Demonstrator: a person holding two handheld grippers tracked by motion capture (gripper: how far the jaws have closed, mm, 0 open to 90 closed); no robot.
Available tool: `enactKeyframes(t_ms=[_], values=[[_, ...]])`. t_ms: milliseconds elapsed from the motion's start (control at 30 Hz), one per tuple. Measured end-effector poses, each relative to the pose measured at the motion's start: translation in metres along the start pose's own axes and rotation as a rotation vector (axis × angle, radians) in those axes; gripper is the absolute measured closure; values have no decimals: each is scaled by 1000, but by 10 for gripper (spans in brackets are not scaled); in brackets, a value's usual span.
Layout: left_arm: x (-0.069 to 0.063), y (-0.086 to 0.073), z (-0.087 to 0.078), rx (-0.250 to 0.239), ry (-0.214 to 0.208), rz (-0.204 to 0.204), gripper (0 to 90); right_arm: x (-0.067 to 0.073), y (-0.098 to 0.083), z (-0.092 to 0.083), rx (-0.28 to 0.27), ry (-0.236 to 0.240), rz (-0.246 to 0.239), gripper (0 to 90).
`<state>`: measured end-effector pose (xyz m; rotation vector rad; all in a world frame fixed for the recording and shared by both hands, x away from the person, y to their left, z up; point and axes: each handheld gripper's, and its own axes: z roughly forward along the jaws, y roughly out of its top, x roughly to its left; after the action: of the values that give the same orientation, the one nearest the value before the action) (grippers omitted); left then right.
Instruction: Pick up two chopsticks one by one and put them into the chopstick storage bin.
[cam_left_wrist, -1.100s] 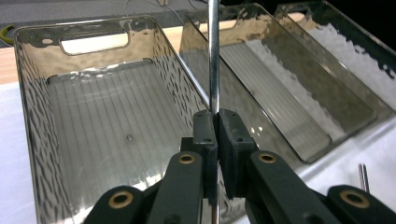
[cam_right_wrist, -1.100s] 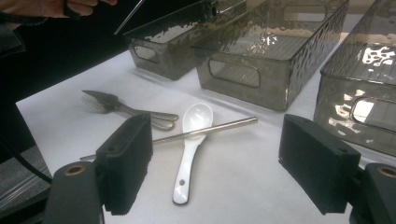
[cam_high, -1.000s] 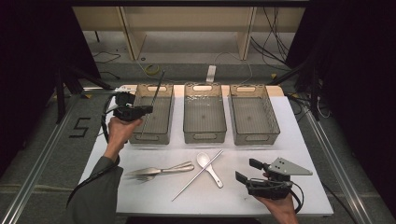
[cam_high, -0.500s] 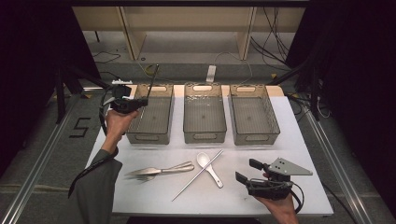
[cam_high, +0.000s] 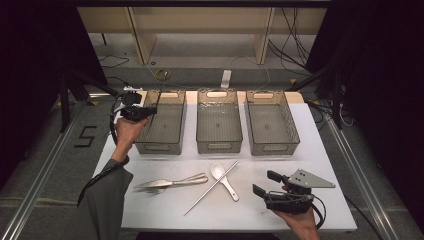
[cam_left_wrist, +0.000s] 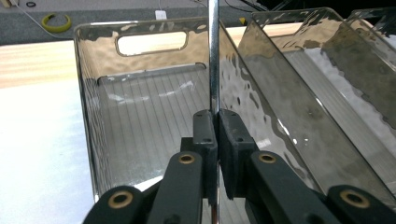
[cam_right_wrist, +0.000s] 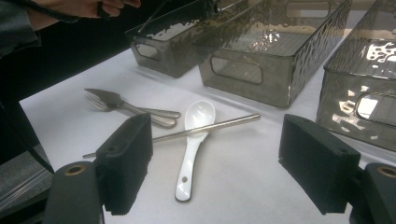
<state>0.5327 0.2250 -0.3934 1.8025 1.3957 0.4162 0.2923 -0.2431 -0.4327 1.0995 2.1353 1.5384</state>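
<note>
My left gripper (cam_high: 148, 110) (cam_left_wrist: 217, 131) is shut on a thin metal chopstick (cam_high: 156, 99) (cam_left_wrist: 214, 56), which stands upright over the left clear bin (cam_high: 160, 147) (cam_left_wrist: 198, 51), near its far left corner. A second metal chopstick (cam_high: 212, 187) (cam_right_wrist: 205, 128) lies on the white table across a white ceramic spoon (cam_high: 226, 182) (cam_right_wrist: 192, 140). To their left lie a fork and a knife (cam_high: 170, 183) (cam_right_wrist: 122, 105) side by side. My right gripper (cam_high: 263, 183) (cam_right_wrist: 222, 163) rests open at the front right of the table, with nothing between its pads.
Three clear bins stand in a row at the back; the middle bin (cam_high: 219, 147) (cam_right_wrist: 261, 70) and the right bin (cam_high: 272, 148) (cam_right_wrist: 359, 88) hold nothing. The white mat (cam_high: 320, 165) ends in aluminium rails on both sides.
My left gripper has shifted a little to the left and slightly down with the chopstick still clamped. The right gripper and the cutlery on the table have not moved.
</note>
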Motion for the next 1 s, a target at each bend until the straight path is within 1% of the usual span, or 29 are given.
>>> enactKeyframes(t_ms=[133, 233, 267, 333, 367, 400, 433, 500, 533, 600, 667, 700, 767, 833, 867, 900, 933, 967, 1000], values=[[0, -5, 7, 21, 12, 2, 853, 0, 0, 0, 0, 2, -1, 268], [1, -8, 12, 28, 10, -20, 852, 0, 0, 0, 2, 0, 0, 268], [1, -9, 13, 34, 8, -16, 852, 0, 0, 0, 2, 0, 0, 268], [0, -10, 15, 48, 22, -12, 846, 0, 0, -1, -1, -2, -2, 268], [0, -11, 16, 55, 29, -18, 839, 0, 0, -1, -3, -1, 0, 268], [0, -11, 17, 64, 26, -19, 833, 0, 0, -1, -2, -2, 1, 268], [-1, -11, 17, 68, 19, -22, 780, 0, 0, -1, -2, -3, 1, 267], [-4, -10, 17, 82, 28, -2, 655, 0, 0, -1, -2, -2, 0, 268], [-6, -10, 15, 78, 28, 4, 622, 0, -1, -1, 1, 1, 3, 268], [-10, -8, 11, 74, 6, -2, 549, -1, -1, 0, 9, 0, 3, 264], [-16, -7, 5, 88, -18, 18, 468, 0, -1, -1, 6, -1, -1, 265], [-19, -6, 1, 94, -28, 28, 442, 0, -1, -1, 5, -1, -1, 265], [-27, -8, -7, 91, -54, 38, 384, -1, -1, -1, 6, -2, 1, 265], [-35, -12, -17, 76, -79, 48, 349, 0, 0, -2, 4, -1, -1, 265], [-40, -14, -21, 82, -98, 62, 340, 0, 0, -2, 4, -1, -5, 264], [-45, -17, -25, 95, -104, 75, 322, 0, 0, -2, 4, -3, -5, 265], [-48, -20, -28, 94, -110, 84, 298, 0, 0, -2, 5, -3, -5, 264], [-52, -24, -32, 83, -124, 81, 289, 0, -1, -1, 8, -4, -7, 264], [-55, -28, -34, 82, -141, 85, 281, 0, 0, -1, 9, -6, -8, 264]])
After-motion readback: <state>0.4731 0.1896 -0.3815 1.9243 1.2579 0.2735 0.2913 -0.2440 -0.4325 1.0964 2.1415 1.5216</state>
